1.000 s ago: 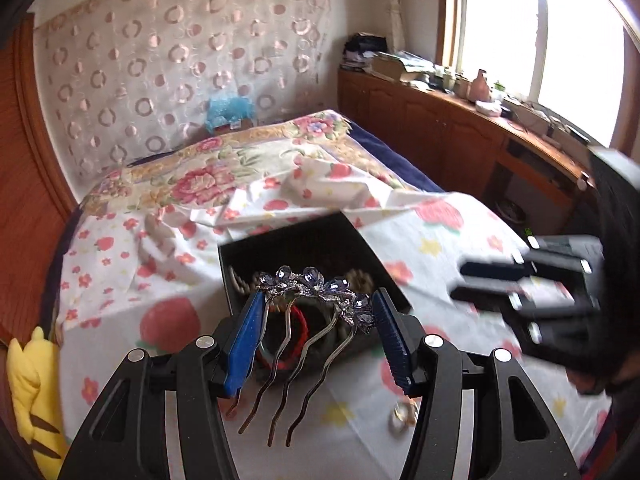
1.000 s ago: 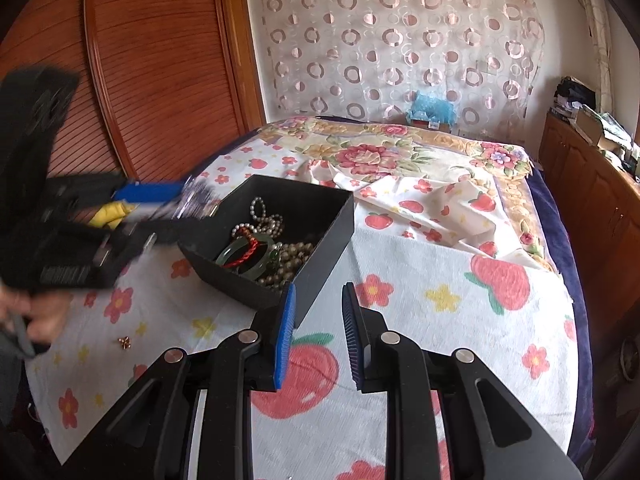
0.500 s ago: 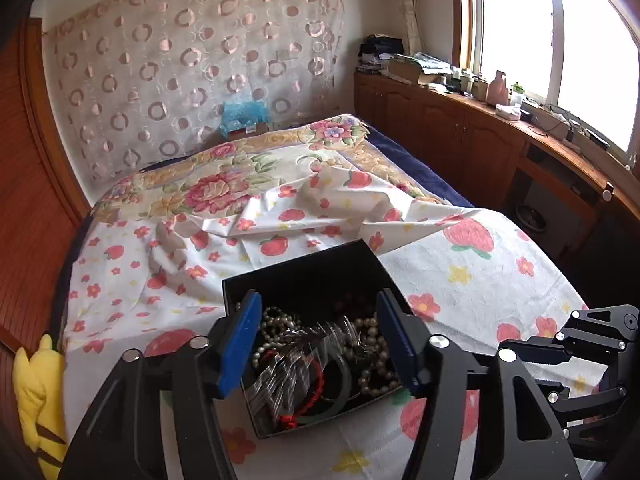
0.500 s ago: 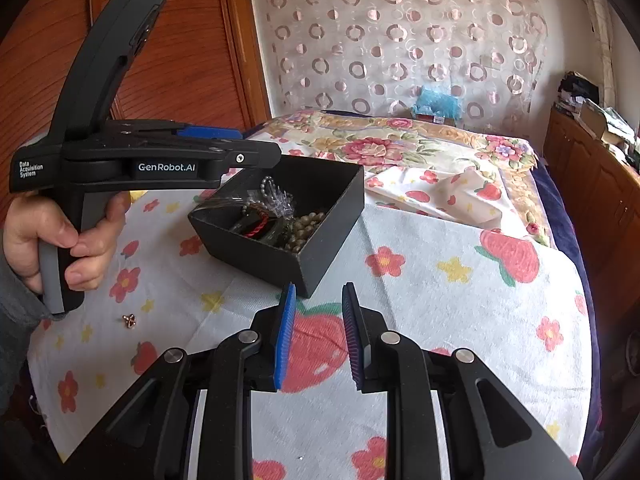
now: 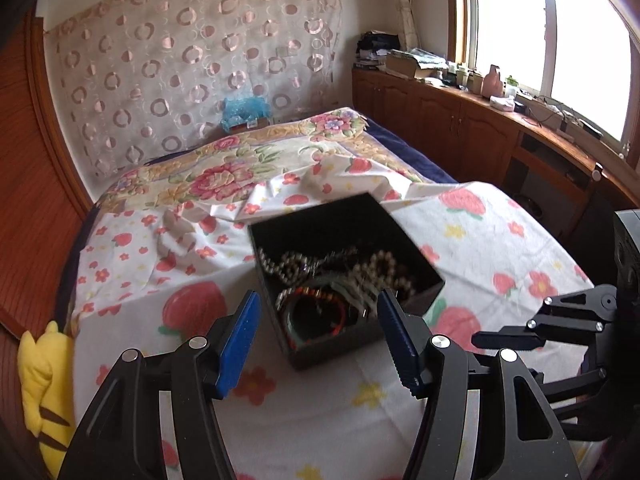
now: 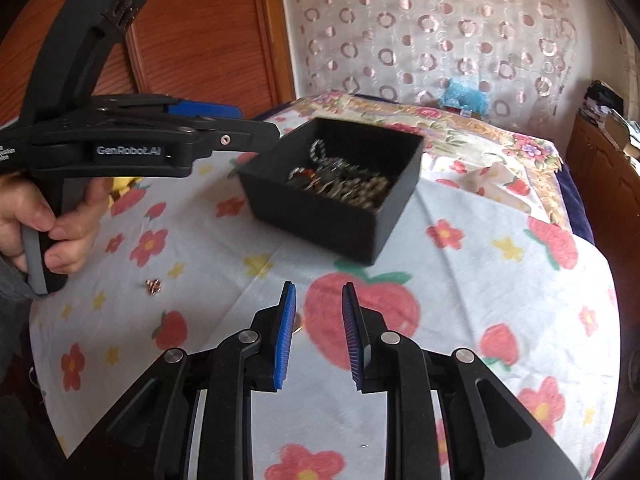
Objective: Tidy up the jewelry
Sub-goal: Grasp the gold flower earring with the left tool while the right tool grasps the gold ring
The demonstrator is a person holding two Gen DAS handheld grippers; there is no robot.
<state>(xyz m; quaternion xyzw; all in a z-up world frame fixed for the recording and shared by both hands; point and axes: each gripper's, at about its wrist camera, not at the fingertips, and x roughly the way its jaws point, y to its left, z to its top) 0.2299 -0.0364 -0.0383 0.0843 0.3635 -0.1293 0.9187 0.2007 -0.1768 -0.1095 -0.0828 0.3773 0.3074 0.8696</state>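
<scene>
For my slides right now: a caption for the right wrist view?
Right tool open above the bedsheet, facing the jewelry box.

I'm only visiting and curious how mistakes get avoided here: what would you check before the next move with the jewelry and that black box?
1. Left claw free to grab: ok, wide open with nothing between the pads.
2. Right claw free: ok, empty, though its jaws stand only narrowly apart.
3. Black box steady: ok, upright on the bedsheet, top open.
4. All jewelry inside the box: not ok, a small gold piece lies on the sheet outside it.
5. Other strays: cannot tell, a gold glint shows half hidden beside the right claw.
</scene>
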